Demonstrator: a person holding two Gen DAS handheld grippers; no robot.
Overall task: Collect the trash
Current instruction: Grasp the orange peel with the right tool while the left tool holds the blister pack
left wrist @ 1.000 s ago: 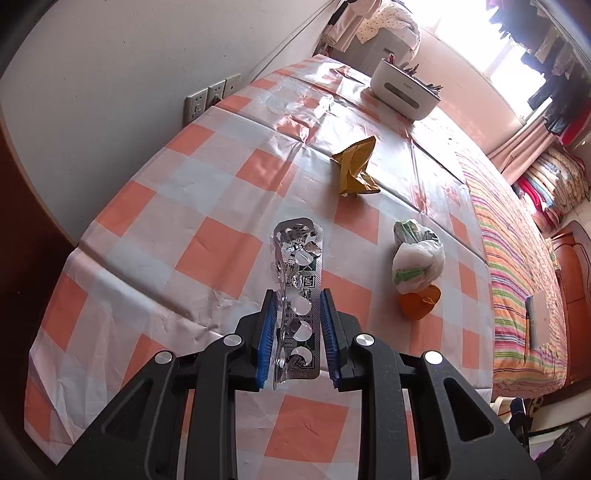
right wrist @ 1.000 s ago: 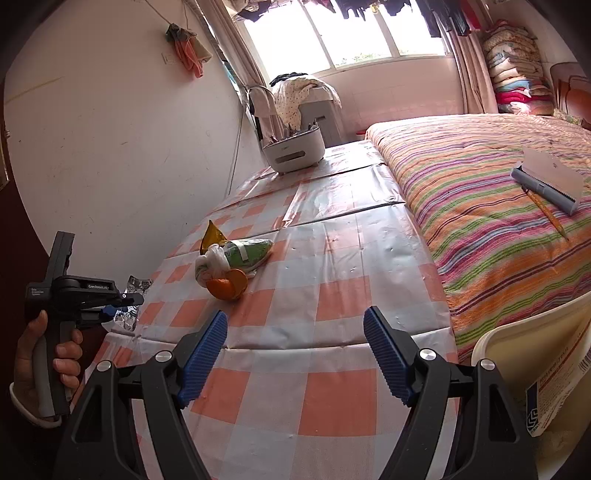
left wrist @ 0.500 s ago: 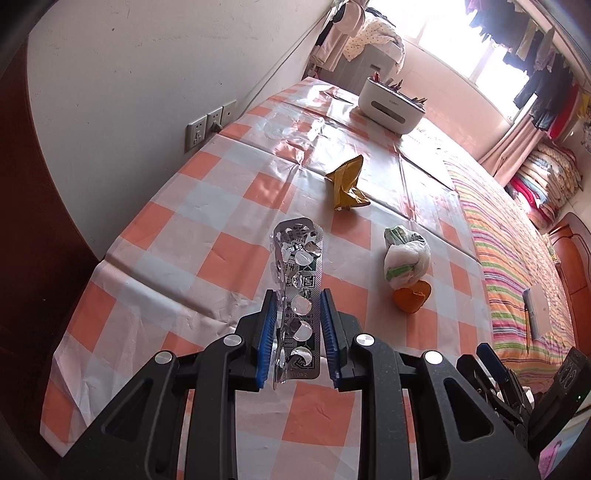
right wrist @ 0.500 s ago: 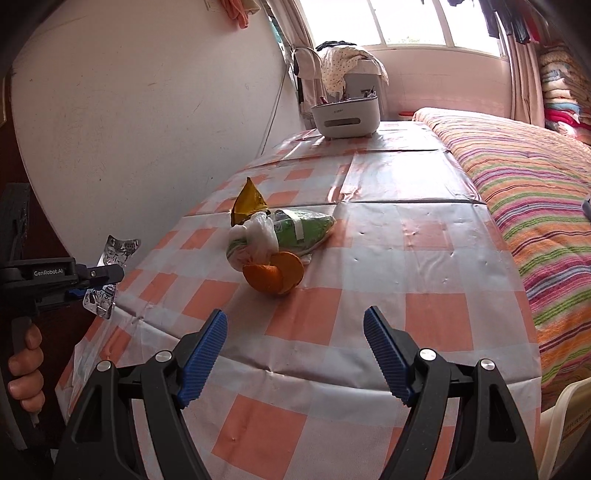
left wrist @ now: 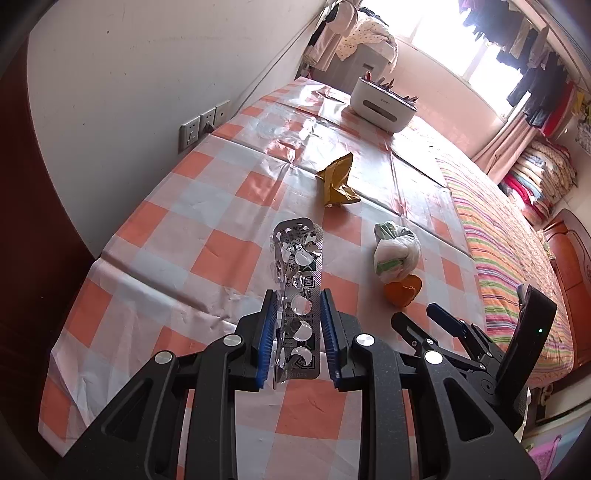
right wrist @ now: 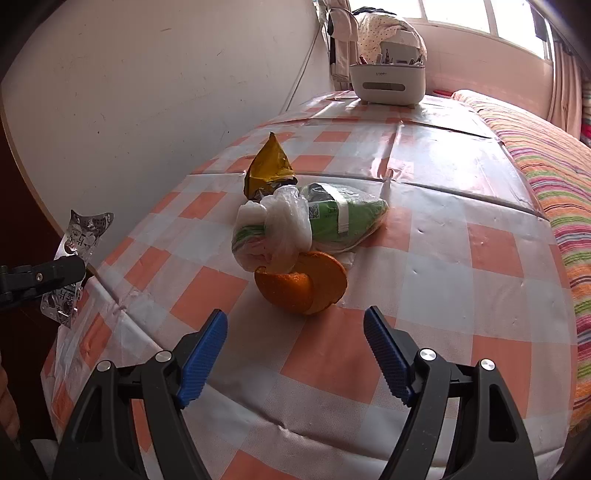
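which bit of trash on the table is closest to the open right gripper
The orange peel, just ahead of the right gripper; the plastic bag and yellow wrapper lie farther back.

White wall [left wrist: 129, 74], sunlit window [right wrist: 480, 14], striped bed [left wrist: 509, 258], checked table [right wrist: 461, 258]

Each camera rides behind its own tongs, tilted down across the orange-and-white checked worktop [left wrist: 207, 254]. The left view sits high over the near edge, facing the sunlit window. The right view sits lower and closer, just before the halved orange peel [right wrist: 303, 284]. Both share the peel [left wrist: 402, 291], the crumpled yellow wrapper [left wrist: 336, 181] [right wrist: 267, 166] and the white plastic caddy [left wrist: 382, 105] [right wrist: 386, 81].
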